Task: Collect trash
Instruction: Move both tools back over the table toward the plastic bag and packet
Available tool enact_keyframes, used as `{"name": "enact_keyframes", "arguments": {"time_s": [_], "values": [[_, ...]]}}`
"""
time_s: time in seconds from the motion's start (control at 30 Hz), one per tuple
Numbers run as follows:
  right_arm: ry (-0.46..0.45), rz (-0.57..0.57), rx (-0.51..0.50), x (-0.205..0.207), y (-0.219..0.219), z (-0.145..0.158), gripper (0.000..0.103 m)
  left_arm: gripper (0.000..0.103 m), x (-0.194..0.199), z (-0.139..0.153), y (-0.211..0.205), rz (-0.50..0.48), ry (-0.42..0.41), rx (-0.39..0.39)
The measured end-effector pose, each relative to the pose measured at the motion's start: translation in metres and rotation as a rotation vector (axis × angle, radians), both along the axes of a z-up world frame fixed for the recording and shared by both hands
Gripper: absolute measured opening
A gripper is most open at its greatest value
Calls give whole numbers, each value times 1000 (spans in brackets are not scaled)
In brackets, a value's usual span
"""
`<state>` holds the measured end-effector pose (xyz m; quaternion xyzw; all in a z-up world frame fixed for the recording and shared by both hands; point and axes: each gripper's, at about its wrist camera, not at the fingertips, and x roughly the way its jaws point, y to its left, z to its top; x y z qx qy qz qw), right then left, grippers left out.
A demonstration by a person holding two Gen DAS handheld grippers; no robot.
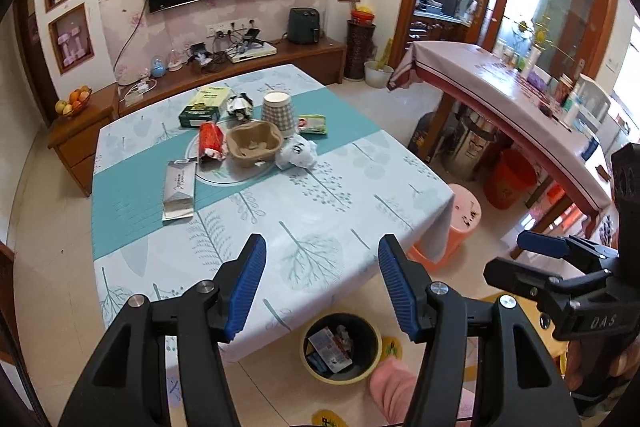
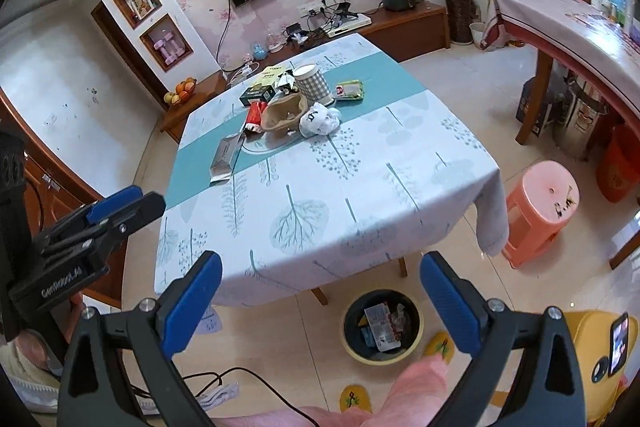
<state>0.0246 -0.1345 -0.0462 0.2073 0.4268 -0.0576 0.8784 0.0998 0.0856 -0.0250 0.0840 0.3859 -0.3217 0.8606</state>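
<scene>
Trash lies in a cluster at the middle of the table: a brown pulp tray, a red wrapper, a crumpled white bag, a checked paper cup, a green box, a green packet and a silver pouch. A bin with trash inside stands on the floor by the near table edge. My left gripper hangs open and empty above the near edge. My right gripper is open and empty too, above the bin. The same trash cluster shows around the pulp tray.
A pink stool stands at the table's right corner, an orange bucket behind it. A long counter with bottles runs along the right. A TV cabinet lies beyond the table. A pink-clad leg and yellow slippers sit near the bin.
</scene>
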Motion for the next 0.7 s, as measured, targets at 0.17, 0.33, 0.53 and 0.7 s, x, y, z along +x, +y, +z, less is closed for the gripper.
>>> {"name": "enact_keyframes", "arguments": {"time_s": [0.17,0.33,0.53,0.7], "values": [[19,57,-27,48,-10,-6,100,57,35,-10,-1,82,27,-8],[42,180,-79,113,-31,-12,100,57,76,-17,-14,197,54,-31],[94,308,-112,178,-66,-25,100,57,124,-35,-49,316,152,-53],[127,396,-132,223,-103,-39,97,57,160,-56,-90,383,219,-66]]}}
